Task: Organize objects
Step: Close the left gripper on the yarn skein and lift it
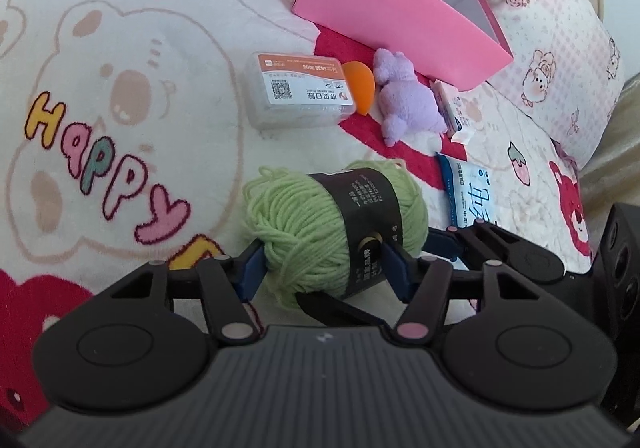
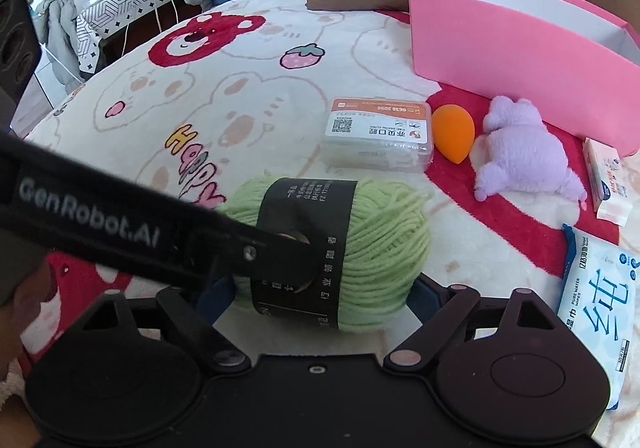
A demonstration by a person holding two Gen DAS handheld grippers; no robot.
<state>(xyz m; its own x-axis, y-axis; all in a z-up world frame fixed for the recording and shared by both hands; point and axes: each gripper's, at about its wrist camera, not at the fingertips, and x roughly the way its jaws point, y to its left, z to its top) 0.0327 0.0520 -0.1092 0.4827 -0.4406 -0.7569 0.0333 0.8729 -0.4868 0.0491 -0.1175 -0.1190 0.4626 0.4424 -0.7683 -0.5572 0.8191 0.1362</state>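
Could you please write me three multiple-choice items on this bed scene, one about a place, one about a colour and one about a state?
1. Where does the orange sponge lie?
A. Inside the pink box
B. Between the clear plastic case and the purple plush toy
C. On top of the ball of yarn

2. What colour is the ball of yarn?
A. Light green with a black band
B. Purple with a white band
C. Orange with no band

3. How does the pink box stand?
A. Shut with a lid
B. Flattened
C. Open at the top, white inside

Answers:
1. B: the right wrist view shows it beside the clear plastic case, with the purple plush toy on its other side.
2. A: green strands show either side of a black label.
3. C: no lid is on it and its white inner walls show.
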